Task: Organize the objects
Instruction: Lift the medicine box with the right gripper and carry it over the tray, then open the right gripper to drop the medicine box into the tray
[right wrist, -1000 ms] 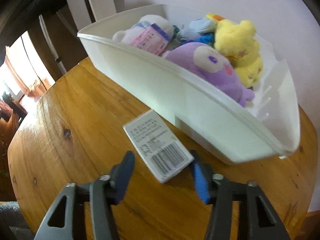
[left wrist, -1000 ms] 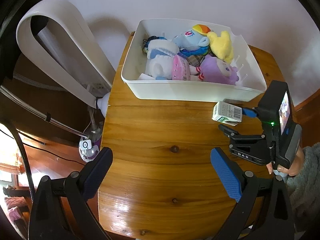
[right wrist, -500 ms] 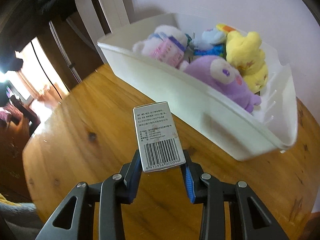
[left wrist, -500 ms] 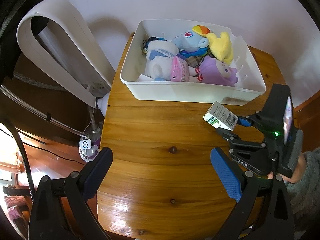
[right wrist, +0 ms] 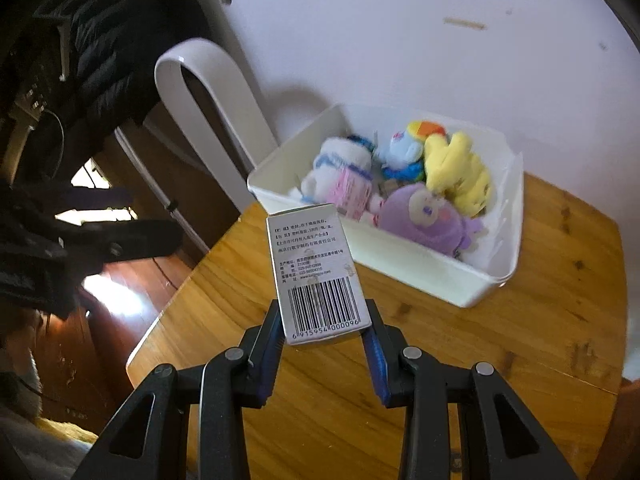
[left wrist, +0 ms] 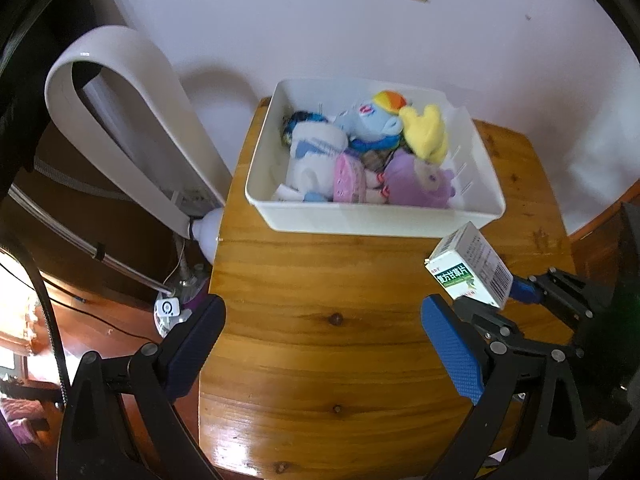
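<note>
My right gripper [right wrist: 324,336] is shut on a small white medicine box [right wrist: 314,272] with a barcode and holds it in the air above the wooden table [right wrist: 460,360], in front of the white bin [right wrist: 420,276]. The box [left wrist: 470,266] and the right gripper [left wrist: 516,292] also show at the right of the left wrist view. The bin [left wrist: 360,220] holds several plush toys [left wrist: 376,160]. My left gripper [left wrist: 320,344] is open and empty above the table's near half [left wrist: 320,360].
A white loop-shaped fan [left wrist: 132,120] stands off the table's left edge, with cables and a small white device [left wrist: 166,308] on the floor below. A white wall [left wrist: 360,20] is right behind the bin. A dark jacket [right wrist: 80,60] hangs at the left.
My right gripper closed on the medicine box beside the bin, lifted it off the table and drew it back and up. Both cameras rose. The left gripper stayed open.
</note>
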